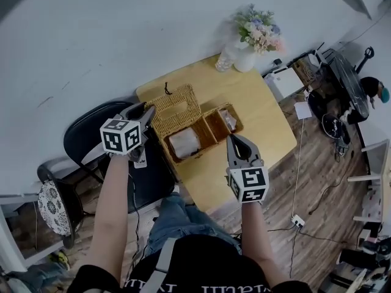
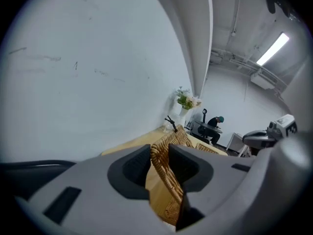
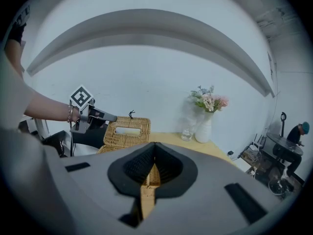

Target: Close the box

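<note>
We see a rectangular wicker box (image 1: 211,145) of tight golden weave on the pale wooden desk (image 1: 256,102), one short end close to the desk edge beside the black chair (image 1: 91,133). Its long axis runs across the desk, roughly in line with the edge along the white wall. The mouth faces up, split into two compartments. The larger one holds a white roll (image 1: 183,142). What lies in the smaller one we cannot make out. The flat woven lid (image 1: 177,108), with a long oval slot and a dark loop at its top edge, stands raised along the wall-side long edge. The left gripper (image 1: 148,112) is clamped on the lid's edge, and we can see the wicker pinched between its dark ribbed pads. The right gripper (image 1: 232,140) has its jaws together, gripping nothing, just beside the box's near long side. Near the desk's far corner stand a white vase (image 1: 247,58) of pastel flowers and a clear glass (image 1: 225,60).
</note>
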### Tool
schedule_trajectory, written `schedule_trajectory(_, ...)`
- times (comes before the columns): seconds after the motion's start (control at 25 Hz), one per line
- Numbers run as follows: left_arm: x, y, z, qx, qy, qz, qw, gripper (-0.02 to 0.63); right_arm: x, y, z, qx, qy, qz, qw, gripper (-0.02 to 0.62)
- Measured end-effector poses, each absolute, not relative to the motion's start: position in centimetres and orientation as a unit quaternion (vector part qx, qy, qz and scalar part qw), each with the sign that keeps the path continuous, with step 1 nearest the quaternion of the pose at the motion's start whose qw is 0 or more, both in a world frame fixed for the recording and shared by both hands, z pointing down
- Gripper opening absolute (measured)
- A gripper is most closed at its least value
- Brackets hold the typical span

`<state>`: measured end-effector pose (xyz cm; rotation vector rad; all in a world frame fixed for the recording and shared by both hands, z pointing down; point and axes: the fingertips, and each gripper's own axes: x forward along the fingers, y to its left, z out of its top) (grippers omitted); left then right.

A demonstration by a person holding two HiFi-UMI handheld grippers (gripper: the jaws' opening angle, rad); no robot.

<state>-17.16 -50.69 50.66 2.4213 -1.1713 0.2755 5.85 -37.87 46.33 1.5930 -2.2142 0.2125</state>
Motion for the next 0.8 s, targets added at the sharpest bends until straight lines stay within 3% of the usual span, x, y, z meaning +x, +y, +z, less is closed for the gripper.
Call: schedule_trajectory(0.8, -13.6, -43.3, 47.1, 0.858, -0.457, 0.221, 0.078, 0.106, 9.0, -34.7, 42.1, 0.548, -0.825, 0.043, 0.132, 0.015)
